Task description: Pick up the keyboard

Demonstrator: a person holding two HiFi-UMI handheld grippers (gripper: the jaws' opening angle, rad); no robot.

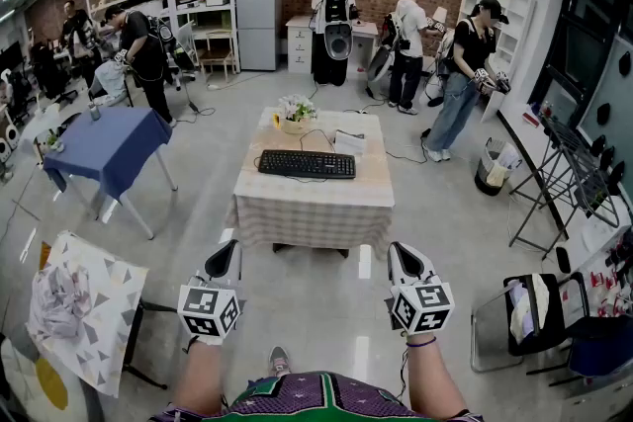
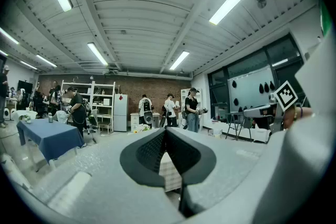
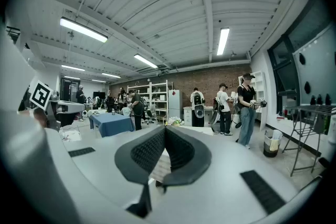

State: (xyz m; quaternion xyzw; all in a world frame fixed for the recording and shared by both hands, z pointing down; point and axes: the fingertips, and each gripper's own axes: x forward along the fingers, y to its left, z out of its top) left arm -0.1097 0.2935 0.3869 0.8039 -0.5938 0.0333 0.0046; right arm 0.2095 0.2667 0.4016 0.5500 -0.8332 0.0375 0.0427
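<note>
A black keyboard (image 1: 307, 164) lies across the middle of a small table (image 1: 313, 203) covered with a checked cloth, a few steps ahead of me. My left gripper (image 1: 226, 262) and right gripper (image 1: 404, 263) are held level in front of my body, well short of the table. Both are shut with nothing between the jaws. In the left gripper view the left gripper (image 2: 165, 131) shows its black pads pressed together. The right gripper view shows the same for the right gripper (image 3: 164, 131). In both gripper views the jaws hide the keyboard.
A flower pot (image 1: 295, 114) and white papers (image 1: 349, 142) sit at the table's far side. A blue-clothed table (image 1: 109, 148) stands left, a patterned one (image 1: 84, 306) near left, a black chair (image 1: 529, 311) right. Several people stand along the back wall and shelves (image 1: 203, 0).
</note>
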